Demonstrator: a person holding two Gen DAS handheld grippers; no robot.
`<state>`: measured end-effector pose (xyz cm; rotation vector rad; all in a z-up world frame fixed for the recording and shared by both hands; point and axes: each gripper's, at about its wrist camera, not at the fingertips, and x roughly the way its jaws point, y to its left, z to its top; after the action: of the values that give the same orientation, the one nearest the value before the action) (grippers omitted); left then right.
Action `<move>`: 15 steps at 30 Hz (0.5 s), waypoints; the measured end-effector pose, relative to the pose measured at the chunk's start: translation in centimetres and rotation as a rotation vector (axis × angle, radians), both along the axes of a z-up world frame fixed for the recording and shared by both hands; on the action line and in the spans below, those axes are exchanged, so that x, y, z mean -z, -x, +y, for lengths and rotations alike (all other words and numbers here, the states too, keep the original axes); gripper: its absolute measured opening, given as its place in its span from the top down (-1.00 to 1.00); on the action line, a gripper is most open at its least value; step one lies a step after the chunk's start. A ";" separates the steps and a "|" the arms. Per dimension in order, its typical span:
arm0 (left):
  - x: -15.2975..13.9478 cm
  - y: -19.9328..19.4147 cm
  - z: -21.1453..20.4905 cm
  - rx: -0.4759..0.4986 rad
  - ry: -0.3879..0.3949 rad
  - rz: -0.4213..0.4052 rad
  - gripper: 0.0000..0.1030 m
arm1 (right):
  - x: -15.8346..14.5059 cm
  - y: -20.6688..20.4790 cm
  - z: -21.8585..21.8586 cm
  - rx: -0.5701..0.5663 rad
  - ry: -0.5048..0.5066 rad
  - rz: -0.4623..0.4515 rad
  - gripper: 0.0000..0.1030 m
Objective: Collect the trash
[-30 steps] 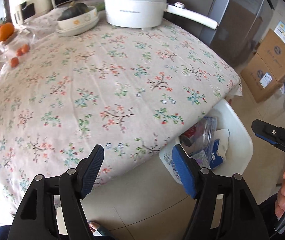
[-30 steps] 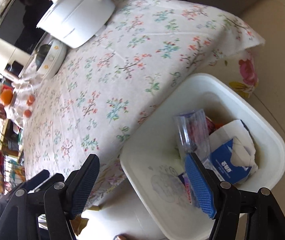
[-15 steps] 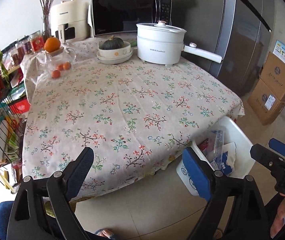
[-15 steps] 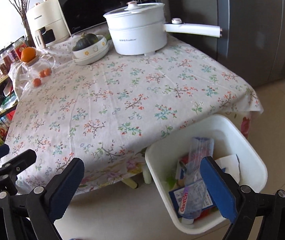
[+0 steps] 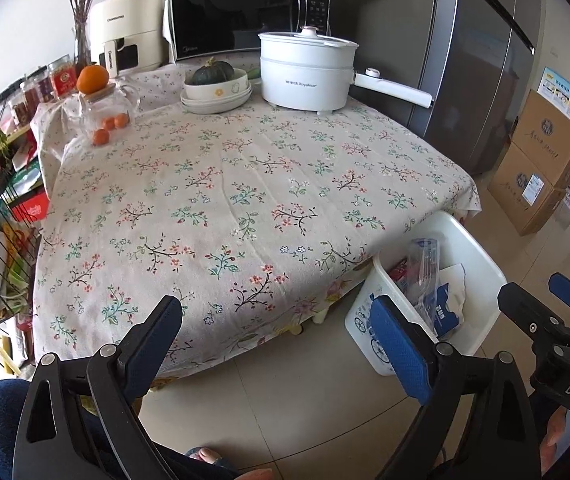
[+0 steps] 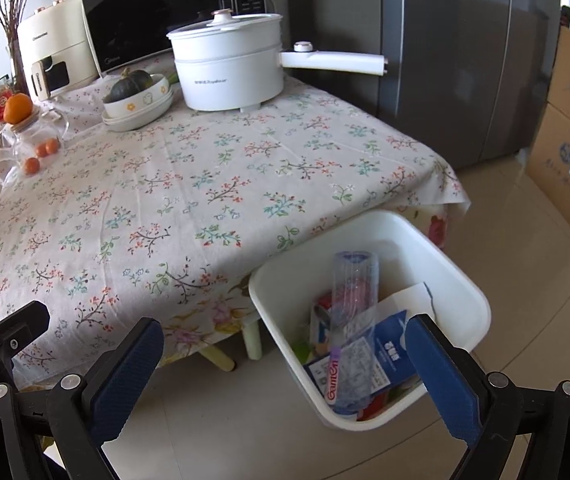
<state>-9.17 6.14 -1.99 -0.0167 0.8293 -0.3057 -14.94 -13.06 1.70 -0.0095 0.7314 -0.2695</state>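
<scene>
Beside the near right corner of the table (image 6: 189, 184), on the tiled floor, one white bin (image 6: 461, 292) was seen, and the collected trash lay inside it: one clear plastic bottle (image 6: 355, 280), one blue-and-white tissue packet (image 6: 389, 356), one torn sheet of white paper (image 6: 409, 298) and one packet with red lettering (image 6: 331, 384), with further scraps beneath that could not be counted. Two grippers were held over the floor in front of the table. The left gripper (image 5: 277, 344) was seen with its jaws spread wide and opening further, and nothing was gripped between them; only floor and the table edge were framed there. The right gripper (image 6: 285, 368) was likewise seen with jaws wide apart and opening, empty, the bin being framed beyond its right finger but not touched. On the floral tablecloth (image 5: 245, 184) one white electric pot (image 5: 305, 76) with one long handle was set at the far side, and just beside it one dark green squash (image 5: 213, 72) was resting in one white bowl (image 5: 221, 90) stacked on a dish. One large orange (image 5: 92, 78) was perched on one glass jar (image 5: 105, 110), and three small oranges (image 5: 110, 126) were counted at its base. One microwave (image 5: 245, 16) was placed behind, one grey fridge (image 5: 481, 60) stood to the right, and two cardboard boxes (image 5: 541, 168) were stacked beyond it.
</scene>
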 end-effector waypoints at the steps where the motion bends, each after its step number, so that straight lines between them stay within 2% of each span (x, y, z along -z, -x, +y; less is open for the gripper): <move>1: 0.0 0.0 0.0 -0.001 0.002 -0.001 -0.88 | 0.1 0.0 0.0 0.001 0.005 0.003 -0.95; 15: 0.4 -0.5 -0.4 0.009 0.012 -0.008 -0.93 | 1.2 -0.5 0.8 -0.026 0.036 0.046 -0.99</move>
<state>-8.67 5.69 -2.39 -0.0228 0.8199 -0.3192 -14.47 -12.26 0.50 -0.0589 0.7712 -0.2584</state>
